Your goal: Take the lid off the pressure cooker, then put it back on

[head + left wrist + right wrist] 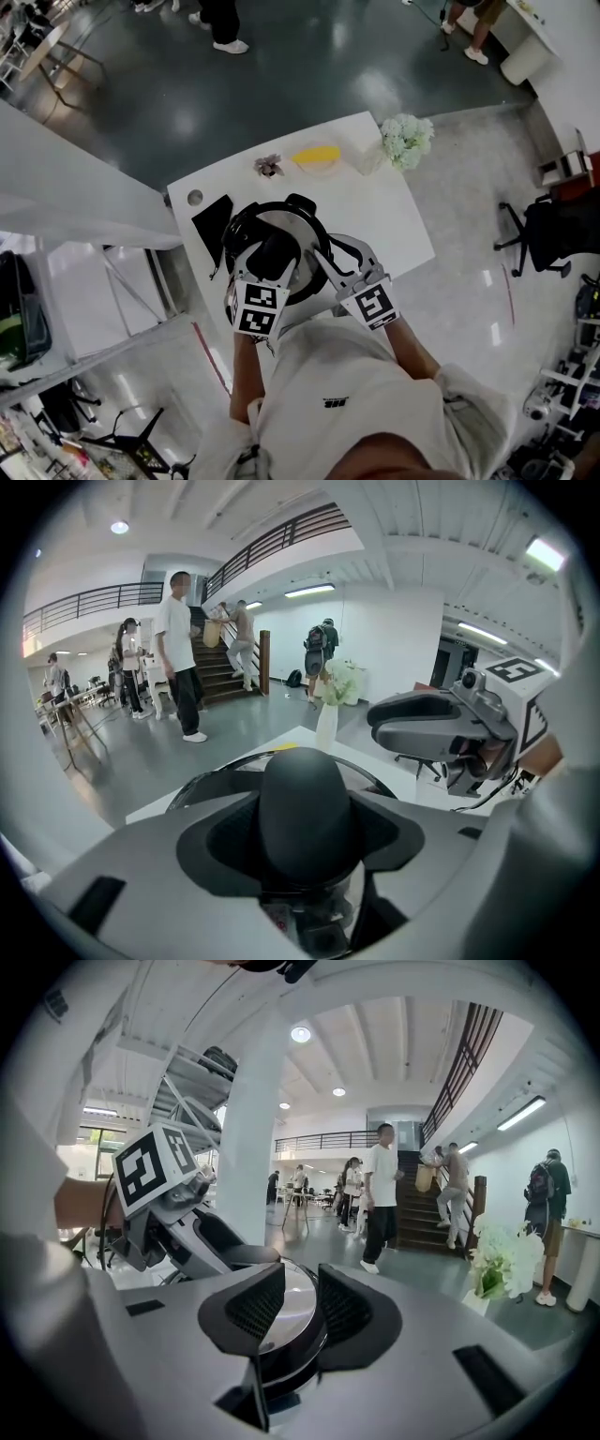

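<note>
White table (394, 216) in a busy open hall, people walking on the grey floor beyond: the pressure cooker (234, 234) stands at the table's near edge, directly before the person, its lid (286, 223) still seated on the pot. The left tongs (274, 258) reach down from the near side and are clamped on the lid's dark domed knob (305, 808), which sits squarely between their pads at the lid's centre. The right tongs (319, 257) stand narrowly apart at the cooker's right rim, with the shiny lid showing through the gap; whether they pinch anything there cannot be told. The left hand looks better placed to lift, since the knob lies straight ahead of its tongs.
</note>
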Action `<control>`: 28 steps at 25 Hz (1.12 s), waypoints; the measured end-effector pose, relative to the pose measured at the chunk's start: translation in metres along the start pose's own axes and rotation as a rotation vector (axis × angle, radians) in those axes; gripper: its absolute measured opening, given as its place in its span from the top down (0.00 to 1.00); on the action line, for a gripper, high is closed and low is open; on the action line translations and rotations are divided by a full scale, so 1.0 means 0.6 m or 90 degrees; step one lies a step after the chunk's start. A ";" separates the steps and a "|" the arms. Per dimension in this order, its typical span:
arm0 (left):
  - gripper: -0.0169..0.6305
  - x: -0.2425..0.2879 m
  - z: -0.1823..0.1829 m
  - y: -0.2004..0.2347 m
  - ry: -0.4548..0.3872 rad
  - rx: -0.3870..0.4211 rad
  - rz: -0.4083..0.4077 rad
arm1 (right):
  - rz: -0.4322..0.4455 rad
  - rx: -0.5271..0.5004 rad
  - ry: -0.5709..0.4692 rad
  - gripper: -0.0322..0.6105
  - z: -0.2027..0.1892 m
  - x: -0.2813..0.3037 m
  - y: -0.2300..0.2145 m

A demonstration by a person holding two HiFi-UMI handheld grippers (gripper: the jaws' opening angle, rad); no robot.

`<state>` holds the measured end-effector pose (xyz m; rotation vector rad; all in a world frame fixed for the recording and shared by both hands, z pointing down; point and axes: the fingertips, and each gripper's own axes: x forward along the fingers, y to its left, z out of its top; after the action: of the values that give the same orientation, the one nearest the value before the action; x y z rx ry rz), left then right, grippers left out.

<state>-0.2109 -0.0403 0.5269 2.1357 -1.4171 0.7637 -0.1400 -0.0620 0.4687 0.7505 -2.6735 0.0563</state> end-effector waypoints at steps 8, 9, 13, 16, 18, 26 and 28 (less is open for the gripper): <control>0.53 -0.002 0.002 0.001 0.005 0.010 -0.016 | 0.013 0.000 0.007 0.77 -0.001 0.007 0.003; 0.53 -0.002 0.002 0.000 0.006 0.013 -0.019 | 0.014 0.000 0.008 0.77 0.000 0.008 0.003; 0.53 -0.001 0.000 -0.003 0.012 0.034 -0.041 | 0.014 -0.001 0.008 0.77 -0.003 0.013 0.002; 0.53 0.000 0.000 -0.004 0.013 0.050 -0.058 | 0.013 -0.002 0.006 0.77 -0.005 0.018 0.003; 0.53 -0.002 0.001 -0.005 0.013 0.058 -0.066 | 0.010 0.007 0.013 0.77 -0.004 0.018 0.004; 0.53 0.000 0.001 -0.007 0.013 0.090 -0.101 | 0.001 0.015 0.022 0.77 -0.014 0.021 0.003; 0.53 0.000 0.001 -0.008 0.014 0.098 -0.110 | -0.002 0.016 0.022 0.77 -0.015 0.021 0.003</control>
<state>-0.2062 -0.0391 0.5261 2.3233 -1.1771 0.8492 -0.1479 -0.0658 0.4815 0.7544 -2.6437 0.1020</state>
